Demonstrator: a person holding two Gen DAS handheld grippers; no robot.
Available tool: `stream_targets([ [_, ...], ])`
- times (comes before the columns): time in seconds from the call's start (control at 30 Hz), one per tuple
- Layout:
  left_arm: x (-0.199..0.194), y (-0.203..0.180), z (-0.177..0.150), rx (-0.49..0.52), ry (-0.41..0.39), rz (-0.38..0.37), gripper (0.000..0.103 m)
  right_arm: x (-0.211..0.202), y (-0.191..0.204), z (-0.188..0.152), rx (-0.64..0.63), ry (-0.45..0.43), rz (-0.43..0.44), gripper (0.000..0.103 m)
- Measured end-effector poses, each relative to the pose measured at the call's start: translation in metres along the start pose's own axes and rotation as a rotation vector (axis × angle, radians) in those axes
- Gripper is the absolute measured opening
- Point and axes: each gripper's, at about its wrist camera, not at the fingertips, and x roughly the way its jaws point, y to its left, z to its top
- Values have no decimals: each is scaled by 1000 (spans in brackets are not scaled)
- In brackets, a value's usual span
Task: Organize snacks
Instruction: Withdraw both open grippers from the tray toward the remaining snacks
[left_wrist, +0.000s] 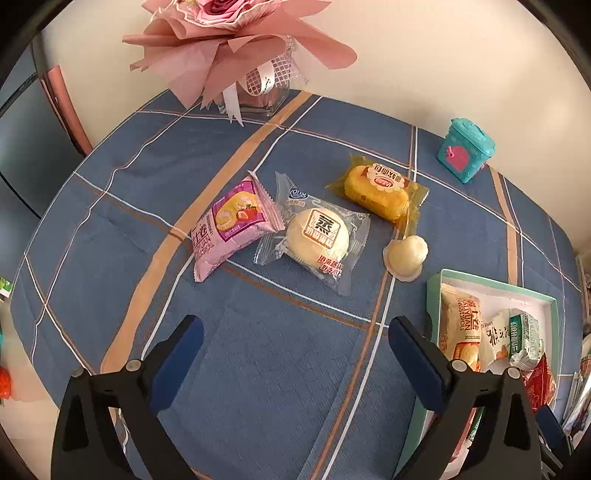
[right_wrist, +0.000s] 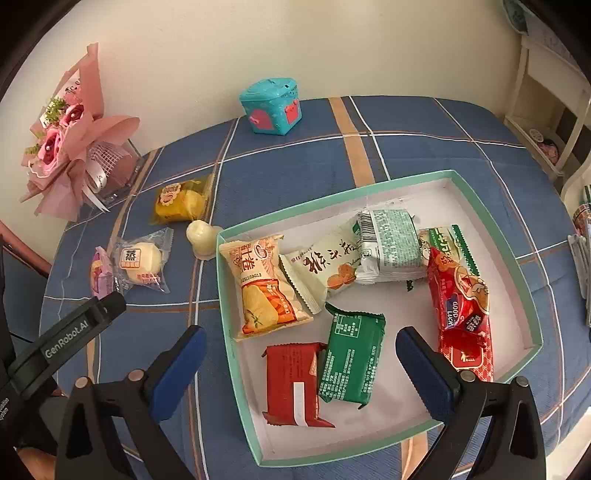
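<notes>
- Left gripper (left_wrist: 295, 347): jaws wide apart, empty, above table (left_wrist: 258, 369).
- Right gripper (right_wrist: 301, 356): also spread, empty, over tray (right_wrist: 495, 229) w/ seven snack packs.
- Pink roll (left_wrist: 232, 225), steamed bun (left_wrist: 317, 240), yellow cake (left_wrist: 380, 192), jelly cup (left_wrist: 406, 254) on cloth, left of tray.

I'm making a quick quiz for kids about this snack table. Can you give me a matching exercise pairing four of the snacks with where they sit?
Things:
1. green packet
2. steamed bun
3. pink roll pack
4. jelly cup

Places:
A. on the cloth, nearest the box's left rim
B. inside the box, beside the red packet
C. on the cloth, between the pink and yellow packs
D. on the cloth, leftmost of the loose snacks

Pairs: 1-B, 2-C, 3-D, 4-A
</notes>
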Motion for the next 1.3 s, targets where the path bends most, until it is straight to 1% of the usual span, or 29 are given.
stream_targets([
  [0.17,-2,-4,0,30,-25,4,100,1,-1,1,5,-19,4,103],
  [0.3,-2,-11,6,46,-69,-16,100,3,-1,7,18,-46,37,103],
  [0.37,3,-16,11,55,-94,-13,100,7,0,16,38,-73,46,103],
  [0.43,12,-25,22,93,-93,-37,101,16,3,28,48,-65,60,103],
  [0.5,16,-33,32,142,-94,-21,101,22,7,44,42,-69,77,103],
  [0.57,15,-34,40,147,-96,-10,101,20,10,53,31,-84,60,103],
  [0.6,11,-32,44,136,-103,-23,101,18,10,55,35,-83,56,103],
  [0.67,-2,-26,47,104,-138,-63,101,7,10,57,56,-120,97,103],
  [0.73,-8,-19,45,92,-160,-81,101,0,11,55,54,-156,129,103],
  [0.9,-5,-3,46,86,-114,-99,101,5,21,48,29,-135,155,103],
  [1.0,-2,13,55,55,-121,-87,101,7,34,50,-3,-144,172,103],
  [1.07,2,24,60,31,-108,-73,101,10,43,49,-16,-144,184,103],
  [1.13,11,40,66,-21,-82,-67,101,16,55,51,-31,-138,201,103],
  [1.3,38,78,72,-172,-11,-111,101,32,88,52,-79,-120,233,103],
])
